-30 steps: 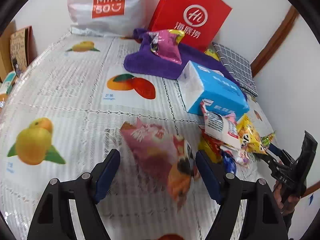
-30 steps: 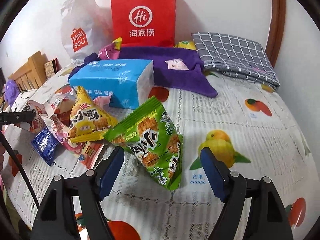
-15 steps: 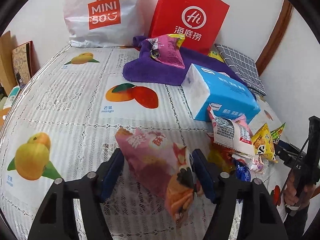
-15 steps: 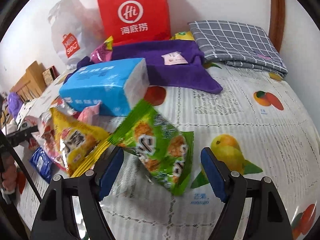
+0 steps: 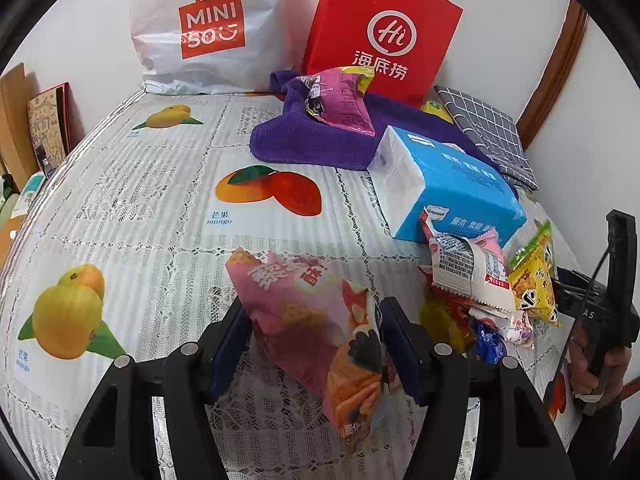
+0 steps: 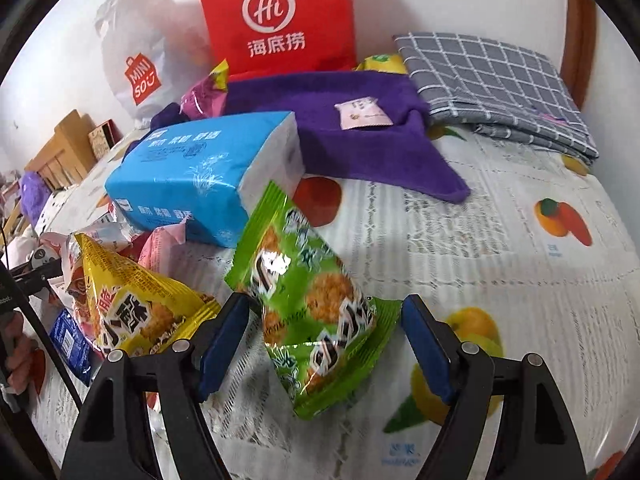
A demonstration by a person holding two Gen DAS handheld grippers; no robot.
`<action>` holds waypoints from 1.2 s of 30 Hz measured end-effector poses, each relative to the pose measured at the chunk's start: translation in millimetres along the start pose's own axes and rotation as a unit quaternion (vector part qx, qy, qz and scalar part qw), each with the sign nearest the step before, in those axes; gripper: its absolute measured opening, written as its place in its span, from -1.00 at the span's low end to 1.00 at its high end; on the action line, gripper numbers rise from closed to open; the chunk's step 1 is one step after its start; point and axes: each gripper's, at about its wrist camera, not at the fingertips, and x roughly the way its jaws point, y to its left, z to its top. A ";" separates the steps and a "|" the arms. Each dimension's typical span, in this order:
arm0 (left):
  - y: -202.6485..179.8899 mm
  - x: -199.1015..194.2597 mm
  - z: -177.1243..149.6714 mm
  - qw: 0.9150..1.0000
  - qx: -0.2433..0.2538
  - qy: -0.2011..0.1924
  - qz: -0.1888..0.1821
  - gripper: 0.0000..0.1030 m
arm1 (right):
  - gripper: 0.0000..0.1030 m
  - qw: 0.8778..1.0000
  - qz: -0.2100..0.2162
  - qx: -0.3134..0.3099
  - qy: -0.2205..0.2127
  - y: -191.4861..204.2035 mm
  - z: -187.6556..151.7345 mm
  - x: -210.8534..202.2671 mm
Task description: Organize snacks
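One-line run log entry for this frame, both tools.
left tool: shut on pink snack bag | right tool: open around green snack bag, pads apart from it | snack pile beside tissue pack

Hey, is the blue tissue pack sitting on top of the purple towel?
No, the blue tissue pack rests on the fruit-print tablecloth in front of the purple towel, only hiding part of the towel's near edge.

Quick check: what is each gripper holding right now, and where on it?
Left gripper pinches the pink snack bag across its middle. Right gripper straddles the green snack bag, but whether it is clamped cannot be told.
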 end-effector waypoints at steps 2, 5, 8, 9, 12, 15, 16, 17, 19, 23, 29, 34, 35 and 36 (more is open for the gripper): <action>-0.5 -0.1 0.1 1.000 0.000 0.000 0.000 0.22 | 0.30 1.000 -0.002 -0.007 -0.001 3.0 -0.3 -0.3; -0.7 0.0 0.3 1.000 -0.002 0.000 -0.002 0.22 | 0.20 1.000 0.004 -0.014 -0.003 5.1 -0.5 -0.9; -0.7 0.3 0.3 1.000 -0.001 0.000 -0.001 0.22 | 0.08 1.000 0.008 -0.017 -0.004 5.2 -0.5 -1.8; -1.1 0.6 0.3 1.000 0.000 0.001 0.001 0.22 | 0.07 1.000 0.009 -0.016 -0.005 4.5 -0.5 -2.0; -3.5 1.8 0.3 1.000 0.006 0.003 0.008 0.22 | 0.04 1.000 0.010 -0.011 -0.006 2.9 -0.8 -2.6; -4.0 1.9 0.1 1.000 0.007 0.003 0.009 0.22 | 0.03 1.000 0.013 -0.008 -0.007 2.3 -1.3 -2.9; -4.1 1.8 0.1 1.000 0.006 0.002 0.007 0.22 | 0.01 1.000 0.015 -0.007 -0.007 1.9 -1.4 -3.1; -4.1 1.8 0.1 1.000 0.004 0.002 0.006 0.20 | 0.01 1.000 0.017 -0.005 -0.008 1.5 -1.7 -3.4; -1.6 1.3 0.3 1.000 -0.003 -0.001 0.003 0.13 | -0.02 1.000 0.021 0.001 -0.010 0.1 -2.2 -4.0; 3.0 -0.9 0.2 1.000 -0.013 -0.005 -0.014 0.00 | -0.04 1.000 0.019 0.004 -0.015 -0.3 -2.8 -6.4; 1.6 -14.3 1.9 1.000 -0.006 -0.009 -0.017 -0.03 | -0.05 0.998 0.031 0.012 -0.045 1.2 -2.6 -28.2; -3.2 -36.5 15.3 1.000 -0.008 -0.023 -0.008 -0.03 | -0.05 0.997 0.036 0.017 -0.073 3.8 9.7 -56.9; -5.0 -39.6 17.8 1.000 -0.007 -0.025 -0.008 -0.03 | -0.05 0.996 0.036 0.017 -0.078 5.5 13.2 -63.1; -6.9 -42.7 20.6 1.000 -0.004 -0.028 -0.011 -0.03 | -0.05 0.996 0.037 0.016 -0.080 6.6 15.8 -66.6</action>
